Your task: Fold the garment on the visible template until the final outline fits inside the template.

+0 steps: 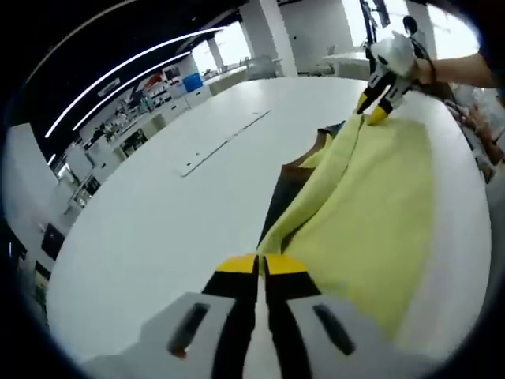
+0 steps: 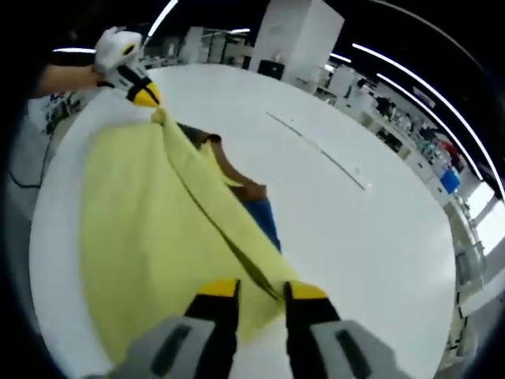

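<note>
A pale yellow garment (image 1: 371, 213) lies stretched over the white table (image 1: 158, 229), raised into a ridge between the two grippers. My left gripper (image 1: 261, 264) is shut on the garment's near edge; in the right gripper view it pinches the far corner (image 2: 146, 96). My right gripper (image 2: 260, 290) is shut on a fold of the garment (image 2: 134, 213), and in the left gripper view it grips the far end (image 1: 372, 109). A dark brown and blue sheet (image 1: 290, 180) pokes out from under the cloth (image 2: 254, 197); most of it is hidden.
A thin seam or strip (image 1: 225, 142) runs across the table beside the garment (image 2: 316, 146). A person's arm (image 1: 465, 67) holds the right gripper. Shelves and desks (image 1: 134, 126) stand beyond the table's far edge.
</note>
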Motion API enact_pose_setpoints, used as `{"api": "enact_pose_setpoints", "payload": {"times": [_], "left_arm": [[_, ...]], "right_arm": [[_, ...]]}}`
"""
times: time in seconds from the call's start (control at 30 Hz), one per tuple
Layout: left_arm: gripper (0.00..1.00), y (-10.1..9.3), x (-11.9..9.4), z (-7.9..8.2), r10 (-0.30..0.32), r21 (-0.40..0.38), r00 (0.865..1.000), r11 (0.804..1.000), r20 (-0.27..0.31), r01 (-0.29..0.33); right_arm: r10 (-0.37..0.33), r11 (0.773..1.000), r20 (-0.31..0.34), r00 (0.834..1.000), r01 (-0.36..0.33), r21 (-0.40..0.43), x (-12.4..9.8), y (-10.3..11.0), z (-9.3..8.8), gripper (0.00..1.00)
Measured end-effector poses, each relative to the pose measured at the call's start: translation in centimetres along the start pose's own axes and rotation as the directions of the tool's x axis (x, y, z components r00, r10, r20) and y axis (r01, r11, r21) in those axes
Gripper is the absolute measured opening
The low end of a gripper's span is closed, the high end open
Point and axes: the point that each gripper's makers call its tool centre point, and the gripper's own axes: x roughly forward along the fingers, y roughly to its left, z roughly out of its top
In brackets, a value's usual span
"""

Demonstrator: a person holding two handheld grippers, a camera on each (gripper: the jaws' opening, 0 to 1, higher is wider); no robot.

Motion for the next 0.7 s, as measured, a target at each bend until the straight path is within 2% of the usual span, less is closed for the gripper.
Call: {"api": "enact_pose_setpoints", "payload": {"times": [0.17,0.27,0.3,0.4,0.5,0.7], "left_arm": [[0.06,-1.2,1.0,-0.9,-0.028,0.053,0.999,0.998,-0.034,0.03],[0.1,-1.7,1.9,-1.3,-0.047,0.144,0.997,0.988,-0.061,0.055],[0.1,-1.3,2.1,-1.6,-0.033,0.159,0.997,0.986,-0.072,0.045],[0.09,-0.7,2.7,-1.6,-0.036,0.128,0.998,0.991,-0.056,0.043],[0.12,-0.2,2.9,-1.3,-0.016,0.143,0.999,0.99,-0.052,0.023],[0.08,0.1,3.2,-1.2,-0.003,0.144,0.999,0.99,-0.047,0.009]], "right_arm": [[0.002,0.999,0.006,1.0,-0.002,0.036,0.0,0.0,0.0,0.19],[0.005,0.999,0.011,1.0,-0.006,0.041,0.0,0.0,-0.1,0.18],[0.006,0.999,0.013,1.0,-0.007,0.039,0.0,0.0,-0.1,0.19],[0.0,0.999,0.018,1.0,0.0,0.04,0.1,-0.2,0.0,0.2],[-0.022,0.999,0.018,1.0,0.022,0.025,0.1,-0.6,0.1,0.22],[-0.015,1.0,0.022,1.0,0.016,-0.008,0.4,-0.5,0.4,0.16]]}}
